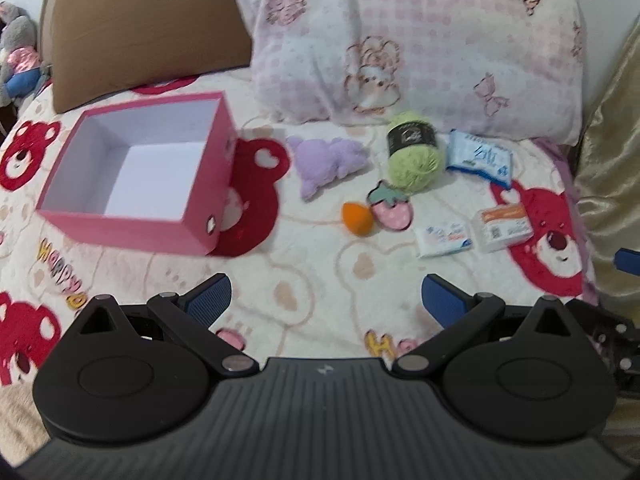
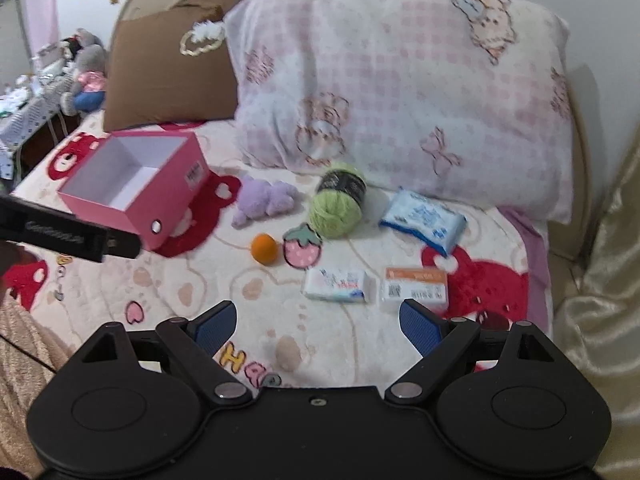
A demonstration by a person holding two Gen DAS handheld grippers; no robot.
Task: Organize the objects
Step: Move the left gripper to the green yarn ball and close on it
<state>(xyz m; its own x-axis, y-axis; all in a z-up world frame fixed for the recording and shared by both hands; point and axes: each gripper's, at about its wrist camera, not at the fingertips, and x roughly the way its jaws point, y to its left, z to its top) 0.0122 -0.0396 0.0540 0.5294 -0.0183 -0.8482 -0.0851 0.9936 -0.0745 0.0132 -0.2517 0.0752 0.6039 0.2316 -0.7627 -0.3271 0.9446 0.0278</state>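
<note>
An empty pink box (image 1: 132,176) (image 2: 136,188) sits open on the bed at the left. To its right lie a purple plush (image 1: 326,164) (image 2: 264,200), a green yarn ball (image 1: 414,152) (image 2: 338,204), an orange sponge (image 1: 356,218) (image 2: 264,249), a strawberry pad (image 1: 392,210) (image 2: 302,250), a blue wipes pack (image 1: 480,158) (image 2: 424,218) and two small tissue packs (image 1: 442,238) (image 2: 336,285) (image 1: 504,226) (image 2: 416,284). My left gripper (image 1: 326,298) is open above the blanket, nothing between its fingers. My right gripper (image 2: 318,324) is open too, just short of the tissue packs.
A large pink-checked pillow (image 1: 416,40) (image 2: 400,92) and a brown pillow (image 1: 148,36) (image 2: 168,80) stand behind the objects. A gold curtain (image 2: 604,280) hangs at the right. Plush toys (image 2: 86,76) sit on a side table at the far left. The left gripper's body (image 2: 60,232) shows in the right wrist view.
</note>
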